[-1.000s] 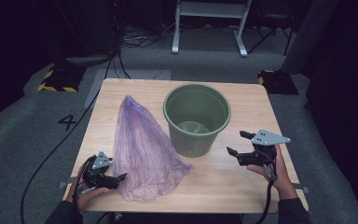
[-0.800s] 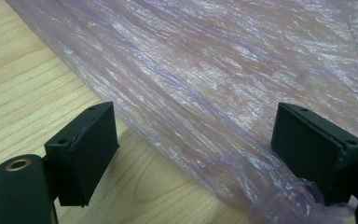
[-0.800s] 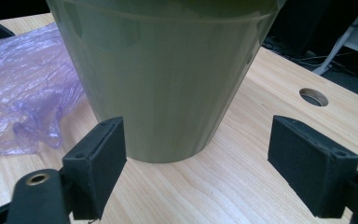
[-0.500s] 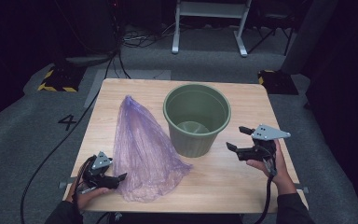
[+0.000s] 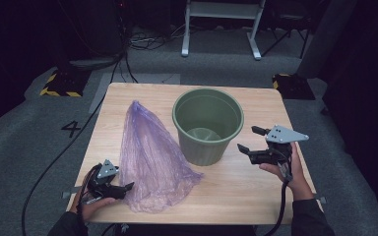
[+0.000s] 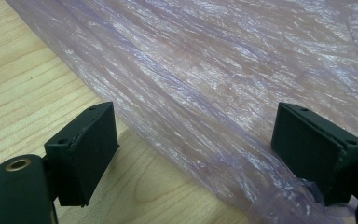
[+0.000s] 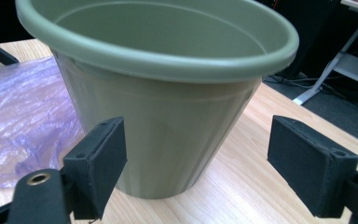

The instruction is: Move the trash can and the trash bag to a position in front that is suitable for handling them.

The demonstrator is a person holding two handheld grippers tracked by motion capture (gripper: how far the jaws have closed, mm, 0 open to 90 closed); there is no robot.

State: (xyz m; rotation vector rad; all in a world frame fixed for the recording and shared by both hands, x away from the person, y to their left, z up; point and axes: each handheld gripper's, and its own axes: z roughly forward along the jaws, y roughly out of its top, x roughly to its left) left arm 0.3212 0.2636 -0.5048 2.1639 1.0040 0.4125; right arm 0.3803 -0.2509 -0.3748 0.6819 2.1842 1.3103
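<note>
Purple bag (image 5: pixel 150 157) lies flat on the wooden table (image 5: pixel 236 191), at about 8 o'clock from the green pot (image 5: pixel 207 125). Its wide end is near the front edge of the table and its thin tip points to 12 o'clock. It has not moved since a second ago, and the pot has not moved either.

On the left, the left gripper (image 5: pixel 123 188) sits low at the front corner, just as it did a second ago. Its jaws are wide apart. In the left gripper view, the edge of the bag (image 6: pixel 223 93) runs between the two jaws. One jaw is over bare wood. The other jaw is right by the crinkled plastic, maybe touching it. Nothing is pinched.

In the middle, the pot stands upright, and the bag's edge is just beside its base.

On the right, the right gripper (image 5: pixel 248 140) has moved a bit toward 11 o'clock, closer to the pot. It is at 4 o'clock from the pot. Its jaws are spread wide and hold nothing. In the right gripper view, the pot (image 7: pixel 158 93) is straight ahead between the jaws, near but not touched.
</note>
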